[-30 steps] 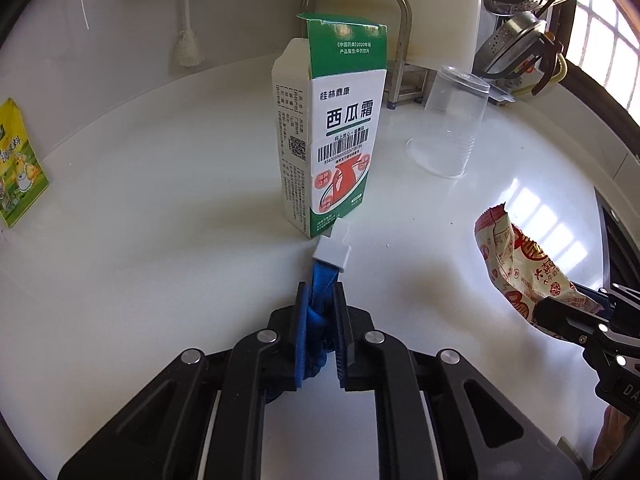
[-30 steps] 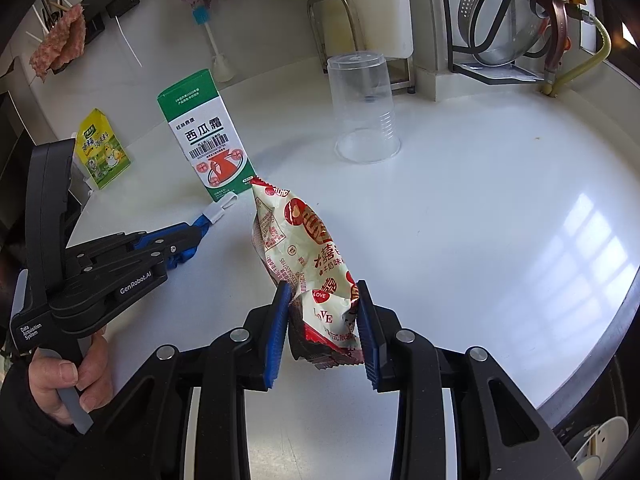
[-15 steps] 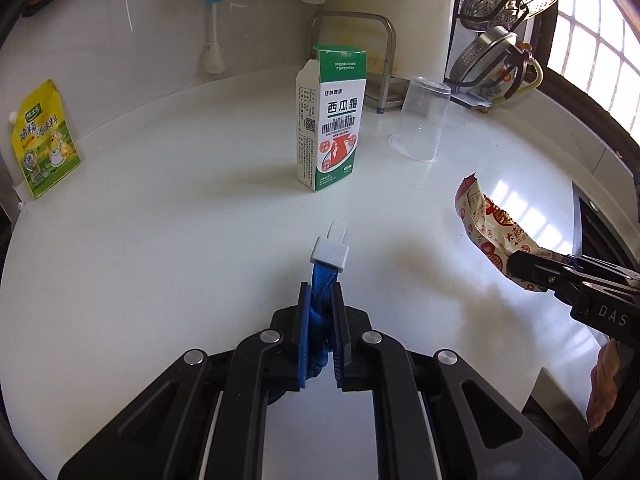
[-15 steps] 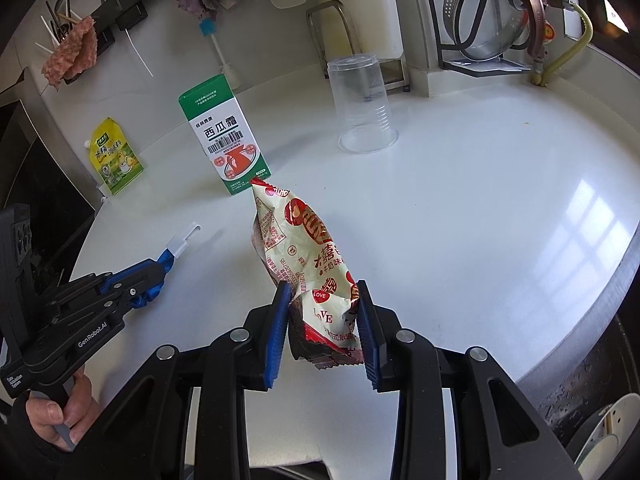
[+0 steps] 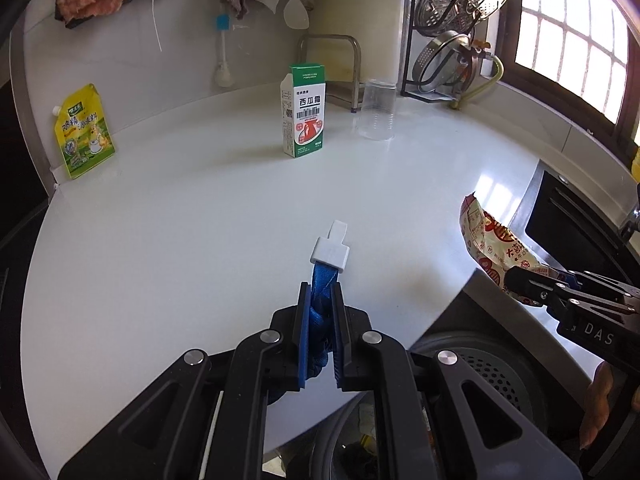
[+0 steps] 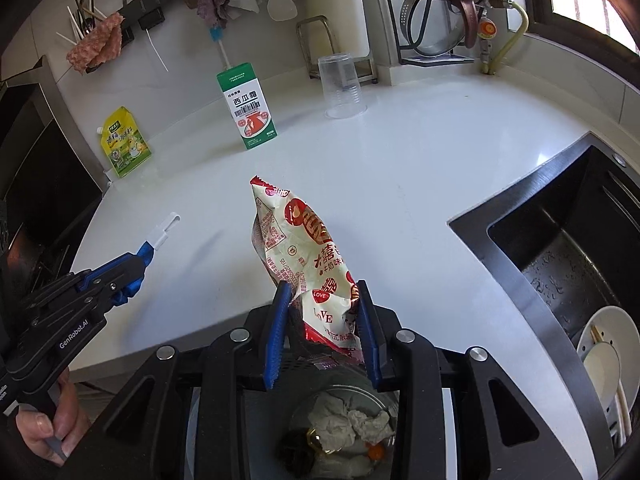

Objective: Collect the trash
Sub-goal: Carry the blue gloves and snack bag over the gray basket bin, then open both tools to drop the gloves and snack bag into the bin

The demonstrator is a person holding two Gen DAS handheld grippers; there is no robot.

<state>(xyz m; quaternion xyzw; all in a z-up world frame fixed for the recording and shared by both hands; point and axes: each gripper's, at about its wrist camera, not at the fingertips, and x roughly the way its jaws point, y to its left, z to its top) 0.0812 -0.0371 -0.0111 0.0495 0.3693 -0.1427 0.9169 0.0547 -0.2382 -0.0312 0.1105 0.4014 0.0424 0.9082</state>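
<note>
While our right gripper (image 6: 322, 320) clenches the lower end of a red-and-white snack bag (image 6: 304, 256), the bag stands upright between the blue pads, over the near edge of the white surface (image 6: 400, 168). Directly below it we see a trash bin (image 6: 344, 432) with crumpled paper inside. Our left gripper (image 5: 320, 320) is clamped on a blue strap with a white clip (image 5: 330, 250) at its tip, held above the surface near its front edge. Farther back on the surface stand a green-and-white carton (image 5: 304, 114) and, just to its right, an upturned clear plastic cup (image 5: 376, 110). A yellow pouch (image 5: 82, 132) leans at the far left. To the right lies a dark sink (image 6: 560, 248) holding a white bowl (image 6: 608, 348).
</note>
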